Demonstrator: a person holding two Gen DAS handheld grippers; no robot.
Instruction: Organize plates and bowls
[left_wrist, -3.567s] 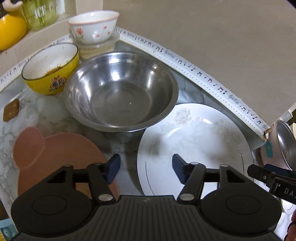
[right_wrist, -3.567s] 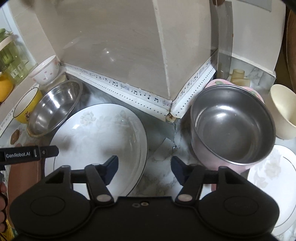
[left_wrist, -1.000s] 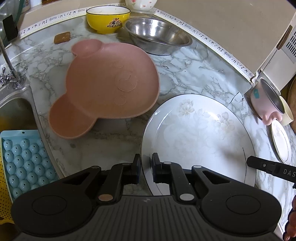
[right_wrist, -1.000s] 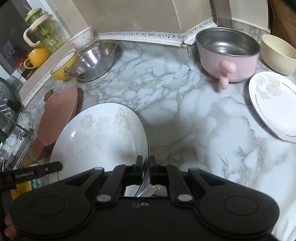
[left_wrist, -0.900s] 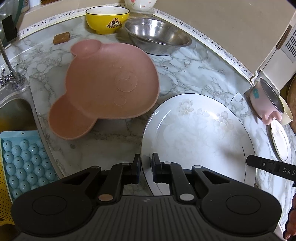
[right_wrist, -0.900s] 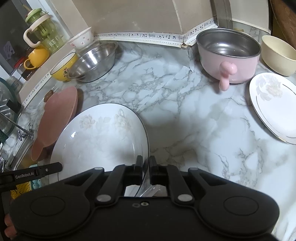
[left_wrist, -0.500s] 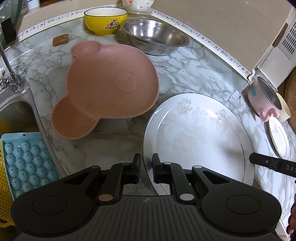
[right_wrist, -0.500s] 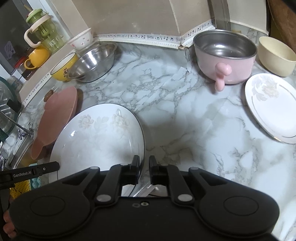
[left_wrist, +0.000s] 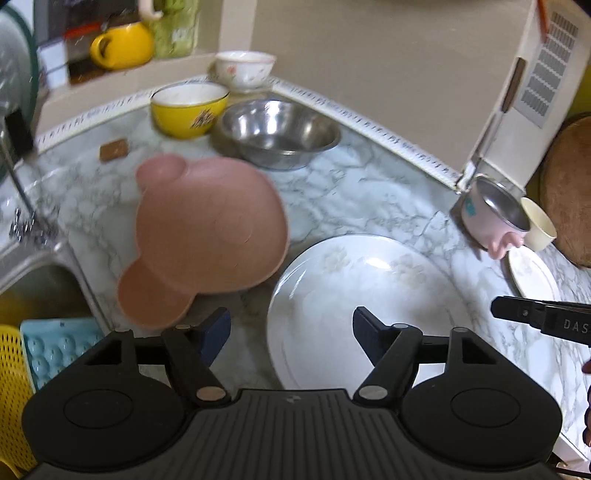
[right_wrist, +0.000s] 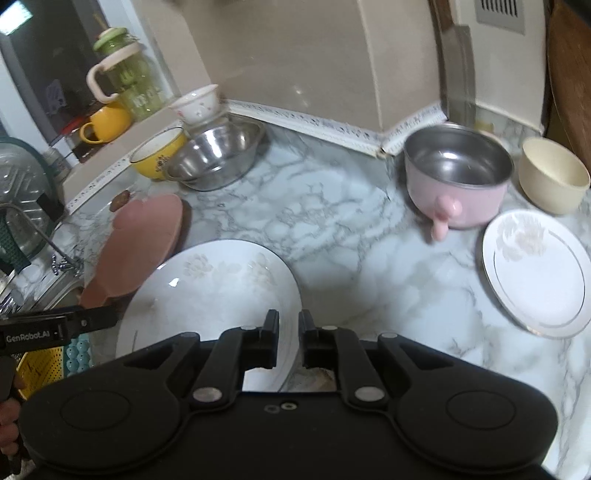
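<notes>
A large white flowered plate lies on the marble counter, close in front of both grippers. My left gripper is opening. The plate's left rim lies between its blue fingertips, which do not touch it. My right gripper is shut on the plate's right rim. A pink bear-shaped plate lies to the left. Behind it stand a steel bowl, a yellow bowl and a white flowered bowl.
A pink steel-lined pot, a cream bowl and a small white plate sit at the right. A sink with a tap, a blue tray and a yellow basket are at the left. Walls close the back.
The left gripper's jaws have sprung apart off the plate's rim. Both grippers have risen and tipped up, so more wall shows. The right gripper stays closed on the rim.
</notes>
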